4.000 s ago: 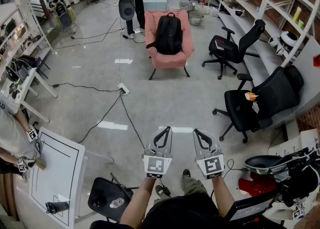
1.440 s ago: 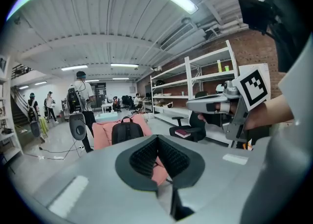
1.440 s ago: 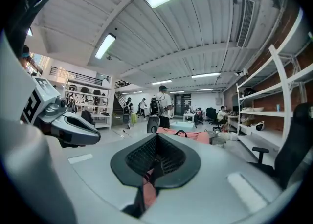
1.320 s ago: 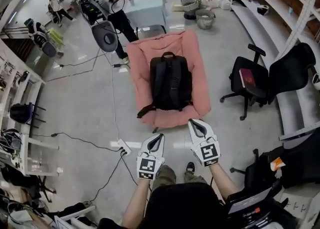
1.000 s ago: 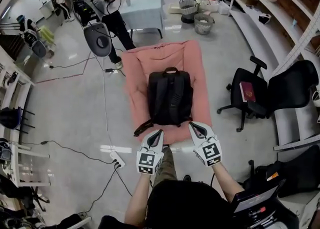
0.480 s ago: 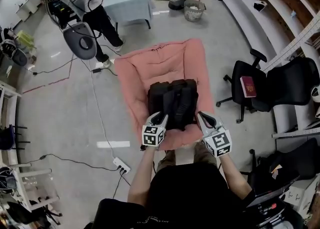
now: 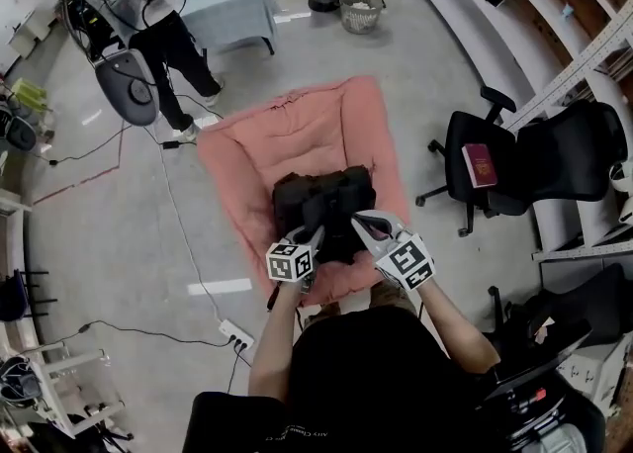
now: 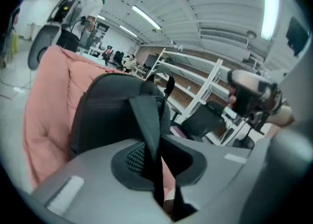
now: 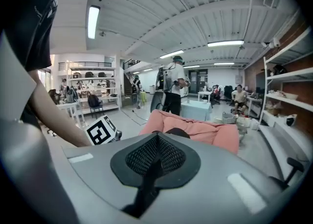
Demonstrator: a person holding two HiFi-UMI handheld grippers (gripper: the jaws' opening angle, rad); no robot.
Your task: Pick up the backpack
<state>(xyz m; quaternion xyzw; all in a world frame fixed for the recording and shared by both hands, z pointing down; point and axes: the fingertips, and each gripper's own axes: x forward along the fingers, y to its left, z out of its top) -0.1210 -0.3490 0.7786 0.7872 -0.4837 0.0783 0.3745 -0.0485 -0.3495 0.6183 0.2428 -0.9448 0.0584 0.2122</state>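
Compared with half a second earlier, the right gripper (image 7: 368, 226) is seen drawn inward onto the black fabric backpack (image 7: 321, 202), and the left gripper (image 7: 310, 239) is set slightly lower at its corner. The backpack is propped on the seat of the pink cushioned armchair (image 7: 282, 135), at 12 o'clock from the person. The left gripper is placed at the backpack's 7 o'clock corner, its jaws closed on a black webbing strap (image 8: 146, 120) that runs up from between them to the pack. The right gripper is placed at the 5 o'clock corner, its jaws pressed together with nothing seen between them.

The grasp is judged half done, since only one side is held. For a sound lift, the right jaws would probably need to be reopened and closed on a second strap or a top handle, neither of which can be made out. A single thin strap is likely to let the pack swing and tilt, so the pull is best kept slow and straight up, clear of the armchair's padded back.
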